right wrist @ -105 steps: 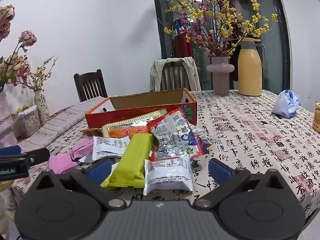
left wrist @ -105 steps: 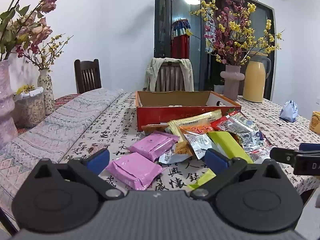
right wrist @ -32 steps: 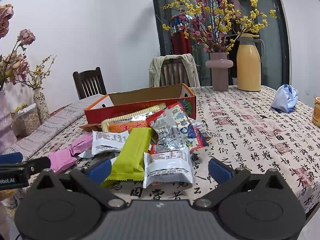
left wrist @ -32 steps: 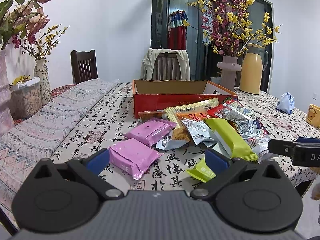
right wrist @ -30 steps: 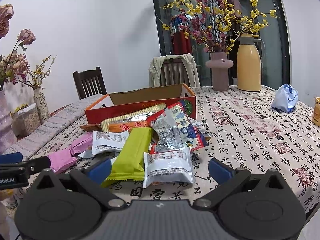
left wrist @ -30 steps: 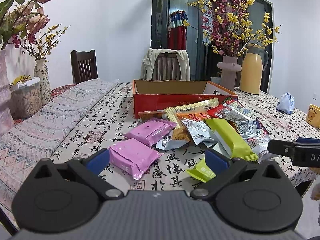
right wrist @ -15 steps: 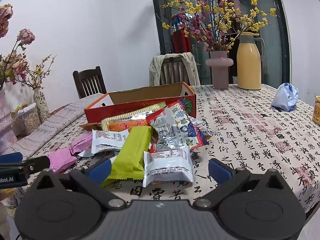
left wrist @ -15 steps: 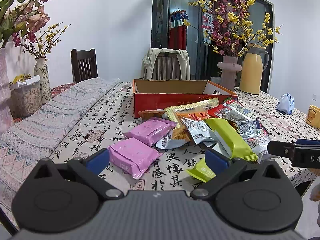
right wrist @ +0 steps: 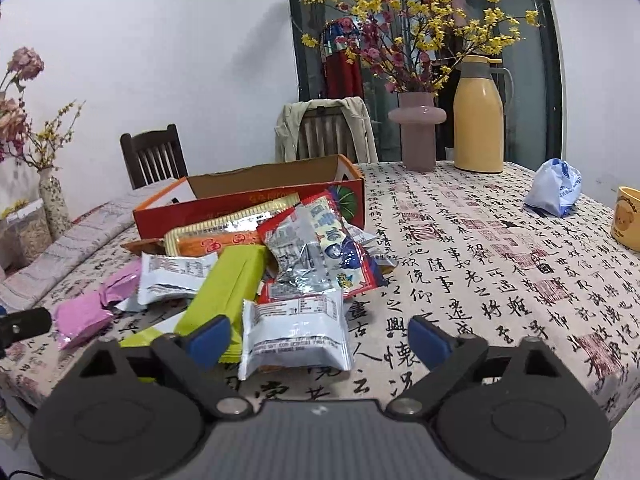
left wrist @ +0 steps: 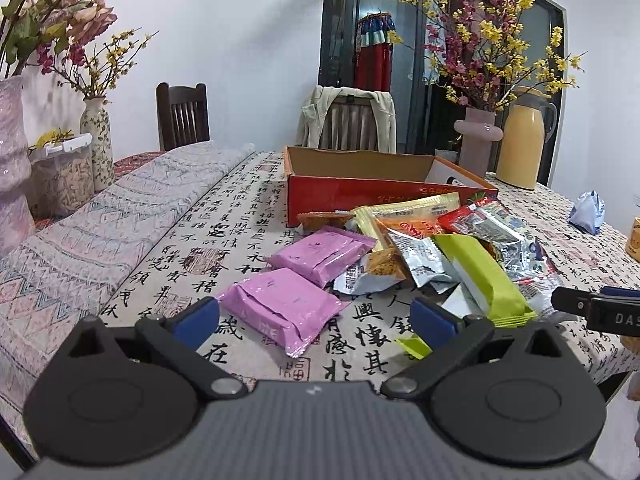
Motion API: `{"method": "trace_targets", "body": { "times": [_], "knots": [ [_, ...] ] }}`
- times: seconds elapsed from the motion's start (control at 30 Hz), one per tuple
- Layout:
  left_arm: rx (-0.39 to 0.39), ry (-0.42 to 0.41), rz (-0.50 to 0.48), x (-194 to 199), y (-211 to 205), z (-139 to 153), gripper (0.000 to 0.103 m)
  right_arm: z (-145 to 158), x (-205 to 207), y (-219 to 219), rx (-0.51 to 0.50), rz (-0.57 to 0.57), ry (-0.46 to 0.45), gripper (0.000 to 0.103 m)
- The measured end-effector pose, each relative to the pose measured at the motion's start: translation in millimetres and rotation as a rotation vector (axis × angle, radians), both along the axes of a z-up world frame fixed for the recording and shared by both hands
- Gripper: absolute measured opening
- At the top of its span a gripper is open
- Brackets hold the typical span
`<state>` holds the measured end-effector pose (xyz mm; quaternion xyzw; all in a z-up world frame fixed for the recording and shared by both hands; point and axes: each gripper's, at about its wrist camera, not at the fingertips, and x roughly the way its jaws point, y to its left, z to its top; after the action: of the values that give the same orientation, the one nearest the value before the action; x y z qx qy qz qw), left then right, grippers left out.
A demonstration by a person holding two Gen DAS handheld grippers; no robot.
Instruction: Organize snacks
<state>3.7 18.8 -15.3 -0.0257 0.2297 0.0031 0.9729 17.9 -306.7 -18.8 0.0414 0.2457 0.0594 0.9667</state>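
Left wrist view: the left gripper [left wrist: 316, 322] has its blue-padded fingers [left wrist: 197, 320] spread wide with nothing held; it hovers over the near end of a pink packet [left wrist: 282, 309] on the calligraphy-print tablecloth [left wrist: 240, 216]. Landmark is the red cardboard box [left wrist: 372, 190], which sits open on the cloth. A second pink packet [left wrist: 322, 251] lies in front of the box, between it and the first. Right of that, also in front of the box, the snack pile: a long yellow packet [left wrist: 404, 212] just beside the box wall, an orange one [left wrist: 408, 228], silver foil packets [left wrist: 424, 258], a lime-green bar [left wrist: 484, 276]

Right wrist view: the right gripper [right wrist: 320, 340] has its jaws closing, the pads not yet pressing on anything; a white-and-silver sachet [right wrist: 296, 330] lies between and just beyond the fingers [right wrist: 428, 340], at the pile's near edge, farthest from the box [right wrist: 248, 204]. The green bar [right wrist: 228, 286] lies just left of the sachet. A purple vase [right wrist: 418, 136] and yellow flask [right wrist: 478, 120] stand beyond the box, to its right
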Motion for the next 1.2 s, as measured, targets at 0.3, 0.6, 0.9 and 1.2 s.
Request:
{"method": "trace_targets", "body": {
  "times": [0.3,0.6,0.9,1.2],
  "knots": [
    [0.007,0.017,0.016,8.6,2.1,-3.4,0.103,-9.9,25.2,12.5,-0.04,0.057,0.019,0.074],
    [0.01,0.03,0.029,15.4,4.4,-5.0,0.103,-17.9,31.5,15.5,-0.041,0.097,0.035,0.05],
    [0.036,0.053,0.059,26.6,7.0,-7.6,0.103,-16.0,26.0,10.3,-0.013,0.113,0.005,0.028],
    [0.11,0.109,0.074,52.8,11.5,-14.6,0.103,-8.5,20.5,5.8,0.011,0.124,-0.046,0.024]
  ]
}}
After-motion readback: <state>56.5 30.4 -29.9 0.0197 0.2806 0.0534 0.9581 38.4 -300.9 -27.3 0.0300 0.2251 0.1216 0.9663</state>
